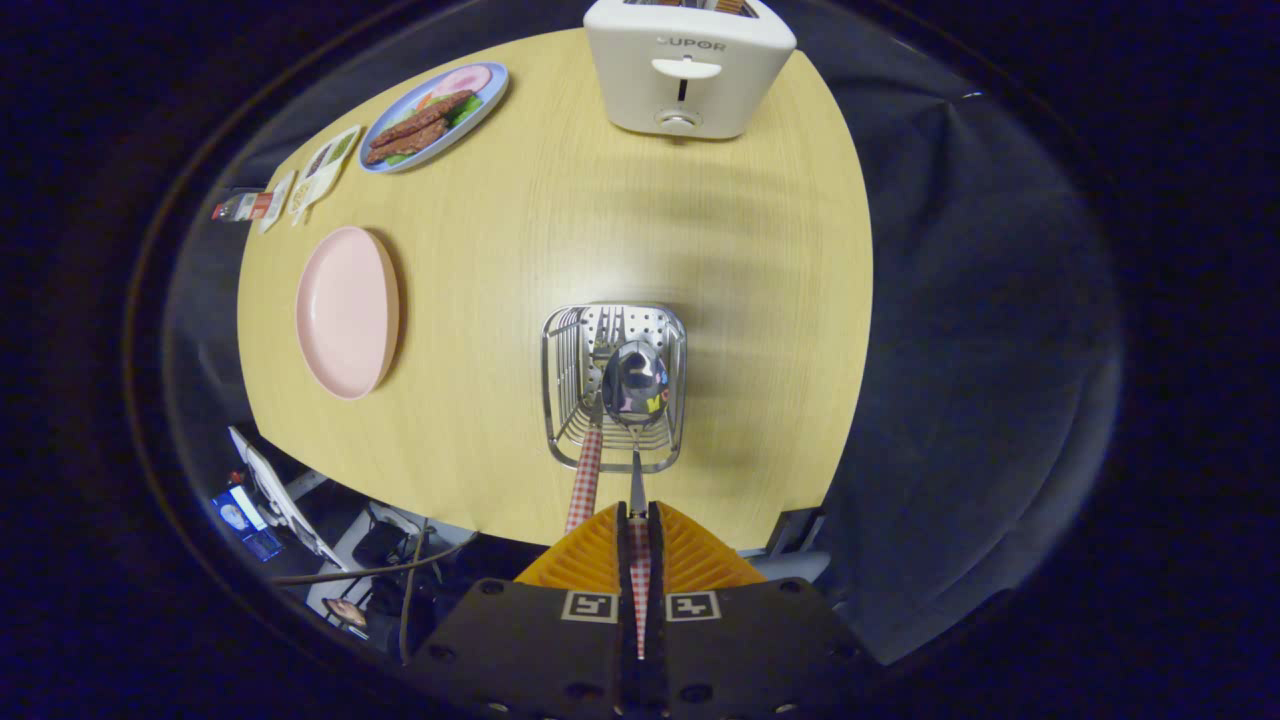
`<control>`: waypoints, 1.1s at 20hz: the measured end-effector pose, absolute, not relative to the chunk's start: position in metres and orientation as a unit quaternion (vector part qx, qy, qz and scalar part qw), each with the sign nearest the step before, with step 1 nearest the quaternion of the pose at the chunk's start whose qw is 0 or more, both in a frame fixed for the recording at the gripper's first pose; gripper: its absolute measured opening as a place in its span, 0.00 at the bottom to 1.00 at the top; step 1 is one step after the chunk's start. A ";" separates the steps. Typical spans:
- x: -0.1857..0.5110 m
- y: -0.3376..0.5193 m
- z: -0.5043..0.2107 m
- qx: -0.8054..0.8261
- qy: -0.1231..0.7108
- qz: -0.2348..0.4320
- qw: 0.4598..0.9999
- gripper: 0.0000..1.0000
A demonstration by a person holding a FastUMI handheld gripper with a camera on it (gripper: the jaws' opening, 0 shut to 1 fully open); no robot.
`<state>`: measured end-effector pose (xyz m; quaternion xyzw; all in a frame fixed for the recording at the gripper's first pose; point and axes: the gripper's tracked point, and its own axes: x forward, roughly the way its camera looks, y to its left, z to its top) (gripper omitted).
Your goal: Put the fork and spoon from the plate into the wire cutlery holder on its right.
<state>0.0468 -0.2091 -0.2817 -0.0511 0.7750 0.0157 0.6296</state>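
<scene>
Spoon (636, 380): held over the wire cutlery holder (614, 388), bowl forward and above the basket's opening, its thin metal neck running back to a checked handle that lies between the fingers of the tool (640, 520).
Tool: closed, both fingers pressed on the spoon's checked handle, with no gap to be seen between them.
Fork (588, 470): judged to be the second checked handle, already stood in the holder and leaning out over its near rim just beside the spoon (its tines cannot be made out).
Handling: the spoon is taken to be light and stiff, with a polished, slippery bowl; the handle is the better place to be gripped, and is the place gripped now.
Risk: held far back on the handle, the spoon may pivot or slip if it is knocked on the wire rim.
Plate (347, 312): pink, lying bare on the tabletop (560, 220), well apart from the holder.
Hidden: the end of the spoon's handle is swallowed between the fingers; the holder's floor is partly covered by the spoon bowl, and how high the bowl hangs above it cannot be told.
</scene>
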 end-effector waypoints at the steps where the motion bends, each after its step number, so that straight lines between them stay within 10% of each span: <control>1: 0.050 -0.206 -0.285 -0.049 0.778 0.017 0.626 0.02; 22: 0.075 -0.189 -0.301 -0.046 0.770 -0.024 0.636 0.11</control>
